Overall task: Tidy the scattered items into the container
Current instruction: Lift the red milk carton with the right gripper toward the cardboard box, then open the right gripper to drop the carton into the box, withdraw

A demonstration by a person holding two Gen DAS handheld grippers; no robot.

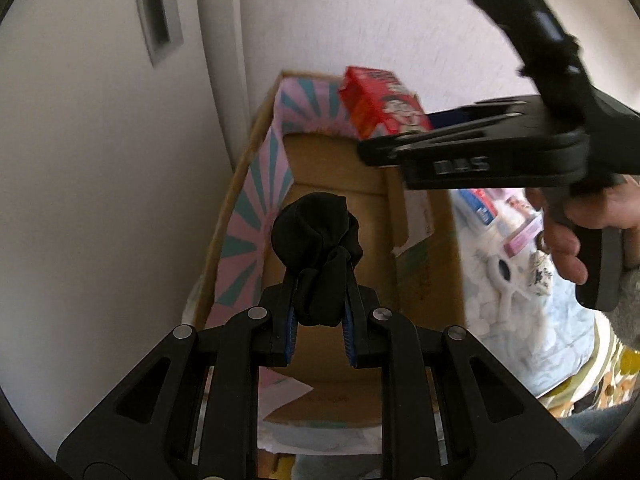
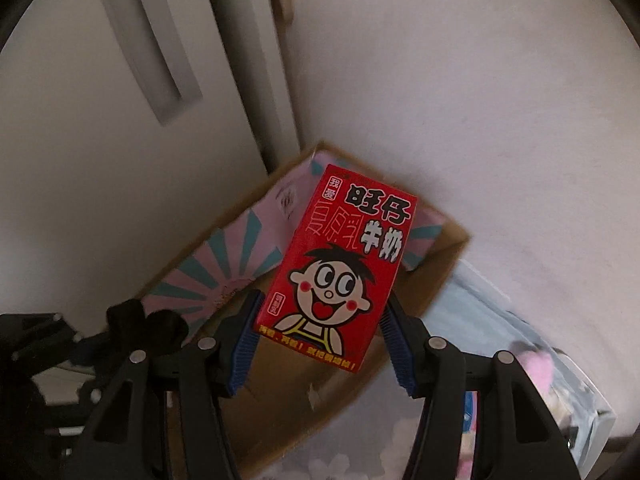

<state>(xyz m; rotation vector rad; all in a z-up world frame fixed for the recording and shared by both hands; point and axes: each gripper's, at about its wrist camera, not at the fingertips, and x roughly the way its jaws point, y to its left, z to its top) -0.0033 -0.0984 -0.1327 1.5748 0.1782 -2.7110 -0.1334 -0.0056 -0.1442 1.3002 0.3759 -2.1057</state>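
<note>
My left gripper [image 1: 320,312] is shut on a bundle of black cloth [image 1: 316,240] and holds it over the open cardboard box [image 1: 340,168] with pink and teal flaps. My right gripper [image 2: 320,340] is shut on a red milk carton [image 2: 340,264] with a cartoon boy's face, held above the box [image 2: 304,392]. In the left wrist view the right gripper [image 1: 384,148] reaches in from the right at the box's far edge, with the carton [image 1: 380,100] at its tip. In the right wrist view the black cloth [image 2: 152,328] shows at lower left.
The box stands against a white wall [image 1: 100,160] beside a door frame. To its right lie a white fluffy cover [image 1: 500,300], small pink and blue packets [image 1: 520,236] and a white toy. A pale blue cloth [image 2: 480,320] lies right of the box.
</note>
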